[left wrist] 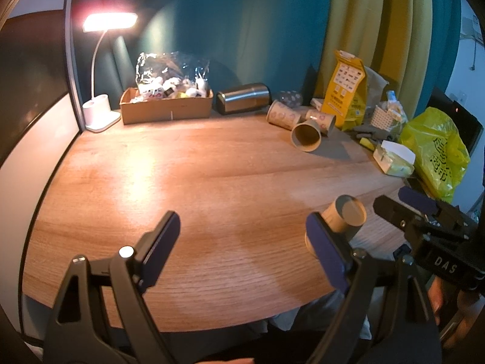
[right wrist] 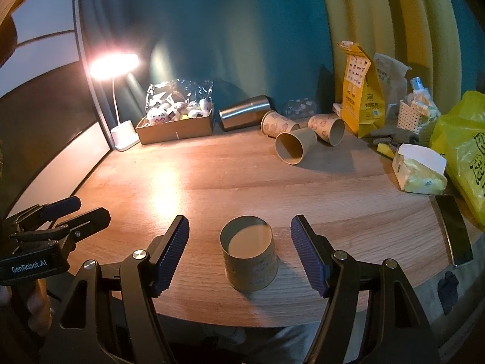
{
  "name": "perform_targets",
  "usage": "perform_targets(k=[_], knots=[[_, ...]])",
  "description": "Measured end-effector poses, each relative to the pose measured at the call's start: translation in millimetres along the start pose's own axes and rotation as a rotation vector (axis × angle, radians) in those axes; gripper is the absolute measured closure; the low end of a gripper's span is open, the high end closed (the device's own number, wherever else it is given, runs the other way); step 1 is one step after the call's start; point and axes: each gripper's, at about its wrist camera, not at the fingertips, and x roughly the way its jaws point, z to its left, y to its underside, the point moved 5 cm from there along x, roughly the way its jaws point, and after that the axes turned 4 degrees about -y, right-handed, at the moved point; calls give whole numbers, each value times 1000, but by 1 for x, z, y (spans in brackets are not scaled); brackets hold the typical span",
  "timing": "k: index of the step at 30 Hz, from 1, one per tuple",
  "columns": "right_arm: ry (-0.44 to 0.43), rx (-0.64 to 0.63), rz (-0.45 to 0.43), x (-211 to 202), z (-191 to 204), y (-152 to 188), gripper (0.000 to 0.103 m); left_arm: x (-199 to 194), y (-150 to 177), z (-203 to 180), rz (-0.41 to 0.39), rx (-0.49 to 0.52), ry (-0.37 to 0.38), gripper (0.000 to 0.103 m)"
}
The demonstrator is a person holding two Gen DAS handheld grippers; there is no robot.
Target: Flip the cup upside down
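The cup stands upside down already, and both tools are spread wide with nothing in them.

The cup (right wrist: 249, 256) sits base-up near the front edge of the tabletop (right wrist: 242, 182), between the fingers of the right tool (right wrist: 239, 251) but untouched; the left tool (left wrist: 242, 248) hangs beside it. I think only backing away remains, without knocking it.

Lit desk lamp (right wrist: 113, 66), cardboard box (right wrist: 175, 127), steel tumbler (right wrist: 245, 115).
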Motion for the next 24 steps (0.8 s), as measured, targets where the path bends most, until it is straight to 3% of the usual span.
perform_targets(k=[24], knots=[[-9,5,14,4,2,6,30,0,0,0,-1,0,0,17]])
